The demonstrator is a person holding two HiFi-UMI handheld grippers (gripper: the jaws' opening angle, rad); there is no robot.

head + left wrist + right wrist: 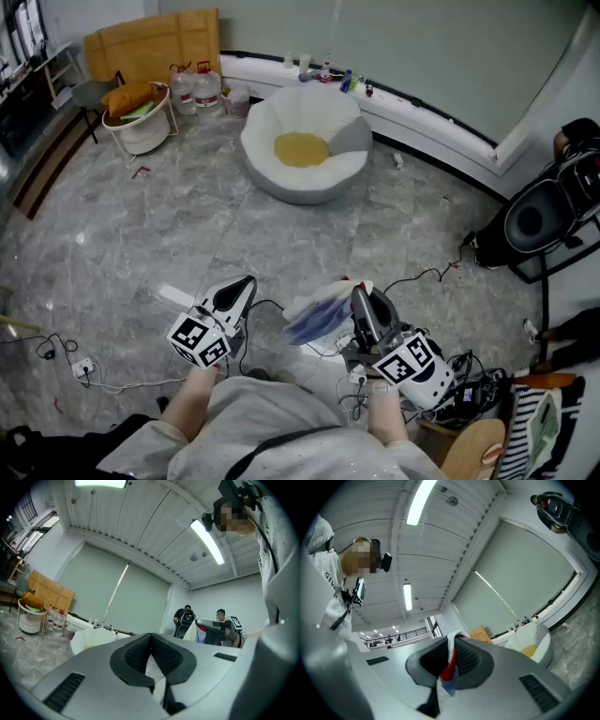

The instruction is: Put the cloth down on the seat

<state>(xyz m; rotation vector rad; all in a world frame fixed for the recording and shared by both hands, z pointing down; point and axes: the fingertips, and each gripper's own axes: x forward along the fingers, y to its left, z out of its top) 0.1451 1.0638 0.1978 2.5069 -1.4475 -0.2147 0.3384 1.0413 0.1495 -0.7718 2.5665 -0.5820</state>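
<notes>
Dangling from the right claw (359,298), clenched on just a thin fold, the white, red and blue cloth (319,317) risked slipping onto the floor (141,234) before reaching the far white seat (272,178), while the left claw (244,283) was clenched empty.

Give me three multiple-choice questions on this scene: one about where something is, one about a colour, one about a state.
1. Where is the white seat?
A. on the floor ahead of the person
B. on a table
C. hanging on the wall

2. What colour is the cushion in it?
A. red
B. black
C. yellow

3. What is the right gripper doing?
A. open, empty
B. shut on the cloth
C. shut on a bottle

Answers: A, it stands on the grey floor; C, a yellow pad lies in its hollow; B, cloth is pinched between its pads.
</notes>
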